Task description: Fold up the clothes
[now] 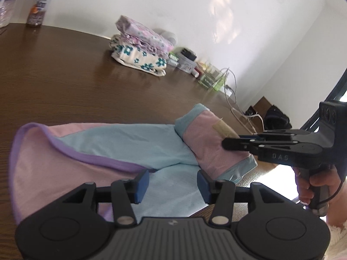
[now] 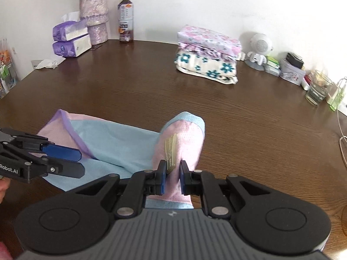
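Nearest, the right gripper point(image 2: 173, 176) pinches a raised fold of the thin, limp pink-and-blue mesh garment point(image 1: 130, 143) lying on the brown table point(image 2: 151, 82); the left gripper point(image 1: 172, 186) hovers released—grip hems, expect sagging.

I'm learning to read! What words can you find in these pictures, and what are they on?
"DAS": on the right gripper.
"Robot.AI": on the left gripper.
Bottle label: too blurred to read.
Tissue packs: print too small to read.
Tag on the pink garment: unreadable.
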`<state>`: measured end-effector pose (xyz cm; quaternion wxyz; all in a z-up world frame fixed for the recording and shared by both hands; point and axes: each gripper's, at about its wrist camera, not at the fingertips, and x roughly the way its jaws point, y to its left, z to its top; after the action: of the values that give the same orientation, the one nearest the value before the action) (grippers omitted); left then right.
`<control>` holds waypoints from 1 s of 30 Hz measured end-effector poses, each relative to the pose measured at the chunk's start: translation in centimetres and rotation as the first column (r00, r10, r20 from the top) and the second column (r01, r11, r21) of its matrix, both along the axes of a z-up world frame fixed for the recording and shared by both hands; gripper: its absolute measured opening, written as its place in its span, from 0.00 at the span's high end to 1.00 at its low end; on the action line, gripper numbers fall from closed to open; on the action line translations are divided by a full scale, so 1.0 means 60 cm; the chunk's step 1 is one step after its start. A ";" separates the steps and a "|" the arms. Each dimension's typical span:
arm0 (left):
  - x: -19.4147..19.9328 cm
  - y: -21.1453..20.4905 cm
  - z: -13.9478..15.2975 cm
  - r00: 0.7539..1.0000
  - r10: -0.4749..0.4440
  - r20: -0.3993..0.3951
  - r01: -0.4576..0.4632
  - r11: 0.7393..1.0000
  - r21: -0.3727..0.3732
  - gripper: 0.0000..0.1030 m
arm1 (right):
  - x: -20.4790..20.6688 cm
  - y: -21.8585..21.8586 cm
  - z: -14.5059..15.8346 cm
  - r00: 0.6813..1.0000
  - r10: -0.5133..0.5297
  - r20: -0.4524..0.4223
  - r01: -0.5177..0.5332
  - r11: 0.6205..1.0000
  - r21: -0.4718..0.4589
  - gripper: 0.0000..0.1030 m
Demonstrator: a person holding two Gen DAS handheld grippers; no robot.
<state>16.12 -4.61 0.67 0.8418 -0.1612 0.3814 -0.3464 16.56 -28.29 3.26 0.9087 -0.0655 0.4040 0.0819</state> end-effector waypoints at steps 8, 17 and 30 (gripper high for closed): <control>-0.004 0.033 0.009 0.999 0.023 0.035 -0.023 1.000 -0.007 0.48 | 0.003 0.067 -0.018 0.999 0.032 -0.011 -0.032 0.999 -0.006 0.88; 0.001 0.032 -0.005 0.998 0.051 0.020 -0.052 0.998 0.019 0.48 | -0.028 0.050 -0.031 0.998 0.008 0.059 -0.019 0.980 0.196 0.86; -0.020 -0.098 0.024 0.992 -0.054 0.115 0.041 0.993 0.109 0.50 | -0.095 -0.062 -0.075 0.986 -0.155 0.063 0.123 0.929 0.350 0.75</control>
<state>14.90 -10.51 2.08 0.8616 -0.0865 0.3529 -0.3545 10.87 -32.00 -1.26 0.9268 0.1197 0.3459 0.0837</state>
